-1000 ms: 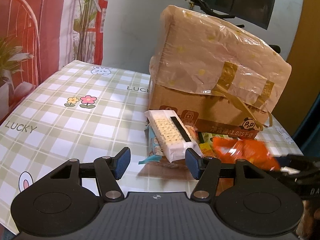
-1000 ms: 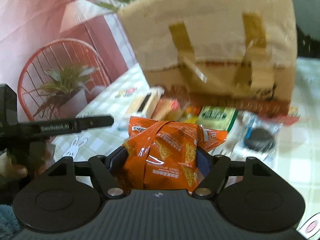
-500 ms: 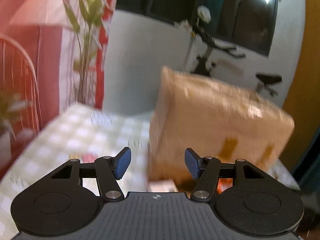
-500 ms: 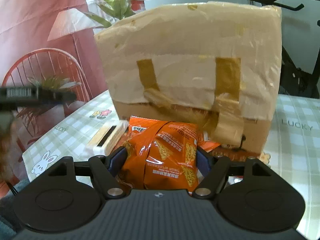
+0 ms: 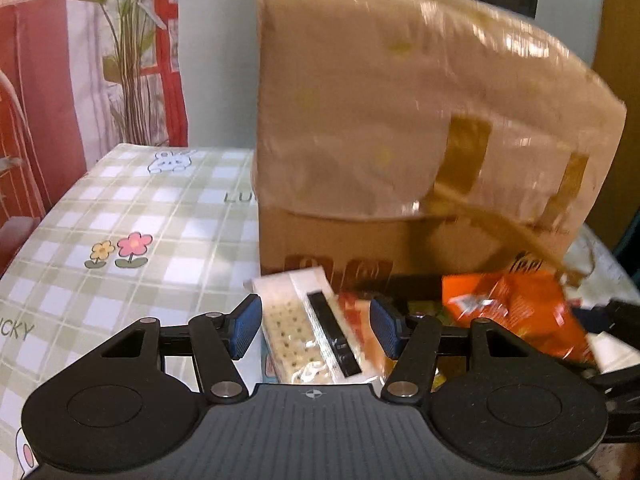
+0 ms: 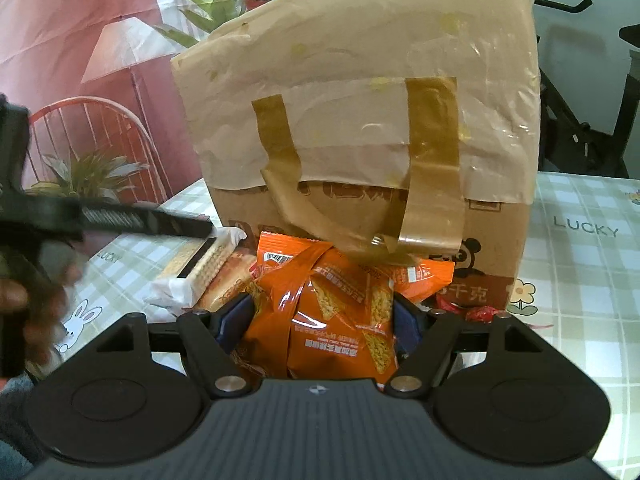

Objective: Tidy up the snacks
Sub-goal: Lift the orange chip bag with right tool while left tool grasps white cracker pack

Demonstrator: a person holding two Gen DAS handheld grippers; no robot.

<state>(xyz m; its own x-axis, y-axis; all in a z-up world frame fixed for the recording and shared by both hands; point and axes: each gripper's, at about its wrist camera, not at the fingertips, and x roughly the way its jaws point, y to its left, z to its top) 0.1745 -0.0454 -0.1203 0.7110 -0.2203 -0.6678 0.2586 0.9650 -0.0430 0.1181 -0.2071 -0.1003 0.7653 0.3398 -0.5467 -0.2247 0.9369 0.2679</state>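
Right gripper [image 6: 320, 316]: jaws clamped on the orange chip bag [image 6: 332, 312], which fills the gap between the blue pads [image 6: 236, 320] and bulges above them; just beyond the bag, the taped cardboard box [image 6: 360, 120] stands upright on the checked tablecloth [image 6: 584, 264]; left of the jaws, a white cracker pack [image 6: 204, 268] lies beside a reddish snack packet [image 6: 228, 276]. Left gripper [image 5: 316, 326]: jaws apart, nothing pressed between them; the white cracker pack [image 5: 308, 328] lies on the cloth in the gap, whether touched cannot be told; right of the jaws, the orange bag [image 5: 512, 312]; beyond, the box [image 5: 400, 120]; left, bare tablecloth [image 5: 140, 220].
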